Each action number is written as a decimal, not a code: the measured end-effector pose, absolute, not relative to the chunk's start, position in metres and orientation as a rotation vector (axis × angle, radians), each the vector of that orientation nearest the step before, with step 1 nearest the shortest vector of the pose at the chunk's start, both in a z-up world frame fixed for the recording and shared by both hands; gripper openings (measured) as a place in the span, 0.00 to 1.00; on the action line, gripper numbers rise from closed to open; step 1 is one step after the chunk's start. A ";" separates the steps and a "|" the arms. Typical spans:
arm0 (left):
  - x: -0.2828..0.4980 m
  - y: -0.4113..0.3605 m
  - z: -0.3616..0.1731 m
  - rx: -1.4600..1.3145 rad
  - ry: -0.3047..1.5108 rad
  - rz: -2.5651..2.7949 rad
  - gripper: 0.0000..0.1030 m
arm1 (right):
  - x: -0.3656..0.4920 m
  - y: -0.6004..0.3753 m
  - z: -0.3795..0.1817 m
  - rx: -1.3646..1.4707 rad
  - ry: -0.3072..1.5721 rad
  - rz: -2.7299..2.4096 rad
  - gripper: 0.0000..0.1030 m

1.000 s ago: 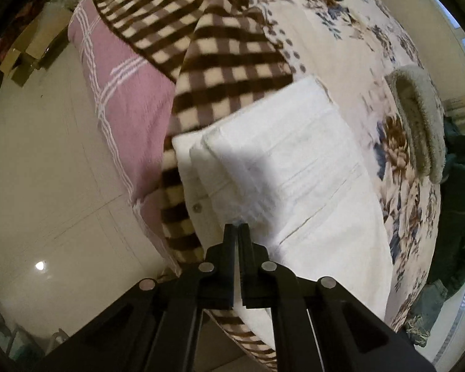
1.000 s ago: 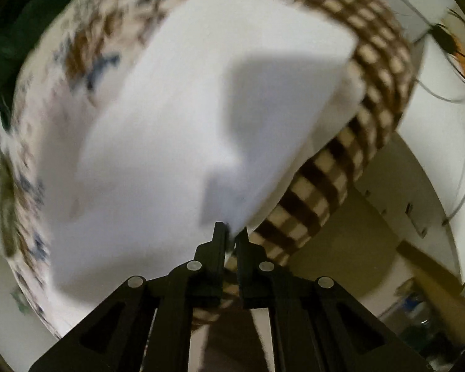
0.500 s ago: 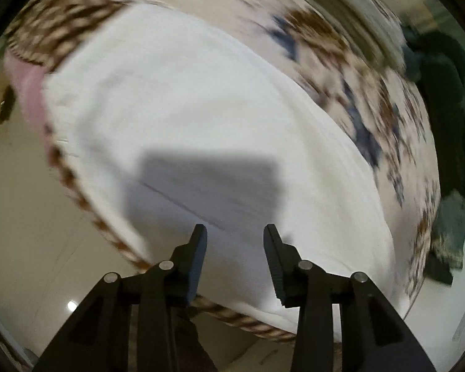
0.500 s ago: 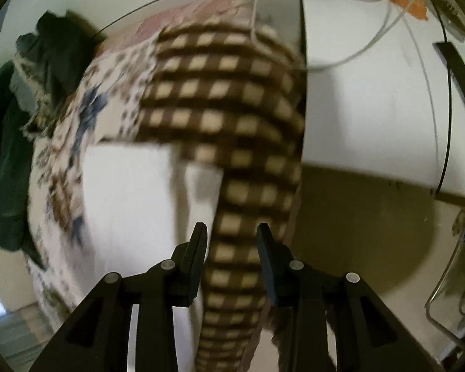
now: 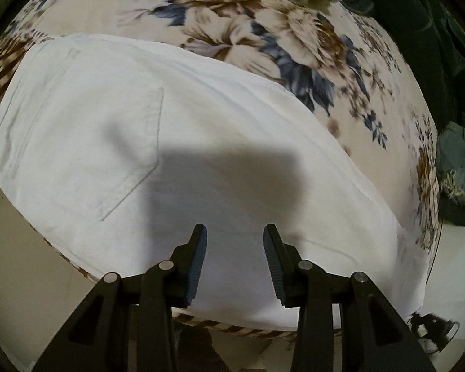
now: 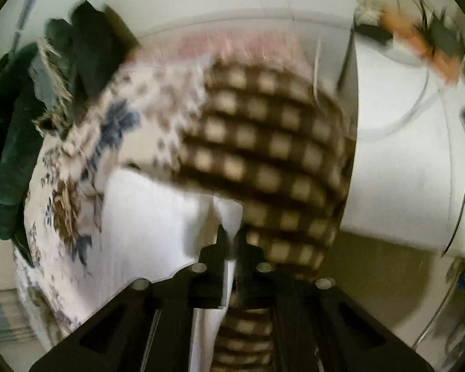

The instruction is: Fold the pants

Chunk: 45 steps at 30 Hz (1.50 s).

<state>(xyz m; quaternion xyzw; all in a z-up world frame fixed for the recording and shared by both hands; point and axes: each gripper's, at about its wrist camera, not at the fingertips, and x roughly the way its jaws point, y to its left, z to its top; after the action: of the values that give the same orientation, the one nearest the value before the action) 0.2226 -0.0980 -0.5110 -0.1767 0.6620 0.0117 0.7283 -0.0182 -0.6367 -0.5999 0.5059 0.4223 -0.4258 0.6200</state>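
The white pants (image 5: 176, 142) lie folded on the bed, back pocket facing up. My left gripper (image 5: 235, 231) is open and empty, hovering just above the near edge of the pants, its shadow on the cloth. In the blurred right wrist view the pants (image 6: 152, 210) lie on the left, beside a brown checked blanket (image 6: 263, 155). My right gripper (image 6: 231, 232) is shut on a corner of the white pants, with cloth pinched between the jaws.
The bed has a floral sheet (image 5: 294, 46). Dark green clothing (image 5: 434, 62) is piled at its far right edge. A white cabinet (image 6: 403, 155) with cables stands right of the bed. Pale floor (image 5: 21, 263) lies below the bed edge.
My left gripper opened and moved in low over the pants. My right gripper opened, swung toward the pants' edge by the checked blanket, then closed on a corner of the cloth.
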 end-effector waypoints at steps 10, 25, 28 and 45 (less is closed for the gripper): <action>0.219 -0.107 -0.538 -0.297 1.523 0.012 0.43 | -0.040 -0.636 -0.607 1.250 1.021 -0.976 0.38; 0.218 -0.120 -0.566 -0.368 1.544 -0.051 0.95 | -0.010 -0.619 -0.609 1.200 0.964 -0.935 0.07; 0.213 -0.119 -0.561 -0.366 1.545 -0.056 0.95 | -0.023 -0.618 -0.606 1.192 0.995 -0.960 0.07; 0.189 -0.086 -0.535 -0.263 1.561 0.044 0.95 | 0.000 -0.564 -0.590 1.052 1.199 -0.713 0.56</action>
<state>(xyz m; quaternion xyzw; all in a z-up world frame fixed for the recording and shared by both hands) 0.1888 -0.0859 -0.5354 -0.1183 0.7014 0.0197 0.7026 -0.0001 -0.5643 -0.5904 0.4615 0.5261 -0.3129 0.6421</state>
